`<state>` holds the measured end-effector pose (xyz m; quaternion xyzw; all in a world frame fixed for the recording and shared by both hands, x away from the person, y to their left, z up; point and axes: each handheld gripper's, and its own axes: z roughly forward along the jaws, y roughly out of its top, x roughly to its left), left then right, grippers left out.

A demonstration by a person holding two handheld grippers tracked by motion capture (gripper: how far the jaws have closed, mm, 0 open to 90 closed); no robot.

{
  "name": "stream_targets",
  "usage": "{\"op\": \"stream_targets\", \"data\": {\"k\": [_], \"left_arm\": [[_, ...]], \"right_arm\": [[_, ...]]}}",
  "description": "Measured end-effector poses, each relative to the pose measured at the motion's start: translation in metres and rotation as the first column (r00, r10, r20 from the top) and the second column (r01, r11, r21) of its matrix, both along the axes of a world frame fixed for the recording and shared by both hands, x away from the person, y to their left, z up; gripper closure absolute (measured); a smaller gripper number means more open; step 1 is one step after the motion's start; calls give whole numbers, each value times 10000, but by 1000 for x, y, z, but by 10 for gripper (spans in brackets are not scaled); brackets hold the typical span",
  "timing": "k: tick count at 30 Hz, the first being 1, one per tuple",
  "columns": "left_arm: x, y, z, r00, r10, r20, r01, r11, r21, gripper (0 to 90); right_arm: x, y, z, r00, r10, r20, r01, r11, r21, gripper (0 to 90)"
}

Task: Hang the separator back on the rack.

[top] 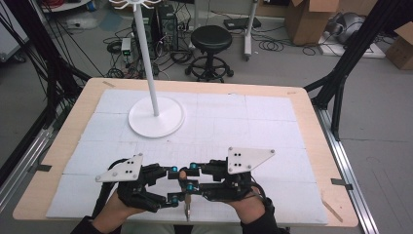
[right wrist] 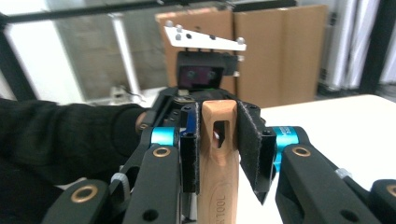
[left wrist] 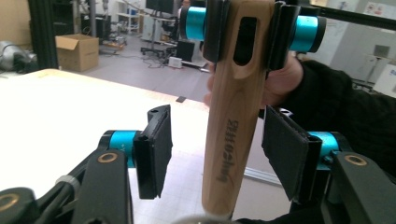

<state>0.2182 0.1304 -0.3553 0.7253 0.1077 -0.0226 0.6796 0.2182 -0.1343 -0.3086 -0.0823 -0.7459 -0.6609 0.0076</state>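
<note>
A cluttered workshop floor lies beyond the table (top: 58,151): cables, a black stool (top: 211,41), cardboard boxes (top: 311,17). The tabletop is covered in white matting, and a white stand (top: 156,116) with a round base and a tall pole sits towards the far left of it.

Down at the near edge, about the middle, the two grippers face each other. The right gripper (right wrist: 218,147) has its jaws clamped on the top of a wooden handle (left wrist: 236,112), right at the end with the slotted hanging hole, so the handle hangs below the jaws with some lettering running along its side. From the high view its lower end seems to point down at the near edge of the table.

The left gripper (left wrist: 215,154) has its jaws spread apart, one pad on either side of the handle's lower shaft and neither touching it. That looks to me like the set-up for a handover or a second grip. Gripped at the hole end, the long shaft is free for the other claw.
</note>
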Motion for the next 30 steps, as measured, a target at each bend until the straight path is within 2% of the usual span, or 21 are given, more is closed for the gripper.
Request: {"op": "stream_targets", "data": {"k": [3,4,6,9,13,15,16,17,18,19,20,22,27,30], "left_arm": [[1,0,-1,9996,264,52,-265,9994,208,403],[0,0,-1,9994,350,54,-351,9991,244,403],[0,0,-2,9984,538,145,-544,9978,388,392],[0,-2,-3,9971,722,223,-734,9957,570,387],[-1,-4,-4,9944,1009,310,-1031,9914,805,389],[-1,-6,-6,9905,1321,384,-1354,9855,1027,393],[-1,-6,-6,9905,1321,384,-1354,9855,1027,394],[-1,-6,-8,9871,1559,378,-1592,9807,1131,395],[-1,-7,-8,9857,1637,387,-1671,9794,1133,399],[-1,-7,-8,9857,1637,387,-1671,9794,1133,403],[-2,-8,-9,9836,1754,411,-1790,9769,1164,407],[-4,-10,-9,9812,1885,407,-1921,9742,1184,420],[-4,-12,-10,9797,1970,372,-2003,9707,1331,475],[-4,-11,-10,9799,1964,357,-1995,9699,1393,553]], "right_arm": [[-2,0,4,9986,-533,44,534,9984,-164,712],[-2,0,4,9986,-533,44,534,9984,-164,712],[-3,0,7,9948,-1014,-55,1013,9947,-182,712],[-5,1,12,9898,-1424,-97,1422,9897,-185,711],[-8,5,17,9784,-2065,-22,2063,9779,-345,711],[-10,7,20,9713,-2377,-10,2374,9705,-416,711],[-10,7,20,9713,-2377,-10,2374,9705,-416,711],[-12,9,23,9638,-2666,58,2665,9625,-508,711],[-12,10,24,9597,-2809,80,2809,9583,-530,711],[-12,10,24,9597,-2809,80,2809,9583,-530,711],[-14,11,25,9496,-3135,35,3132,9482,-525,711],[-14,11,24,9426,-3340,-65,3332,9415,-508,711],[-14,12,22,9394,-3419,-233,3406,9390,-470,710],[-14,13,22,9368,-3487,-293,3474,9368,-421,710]]}}
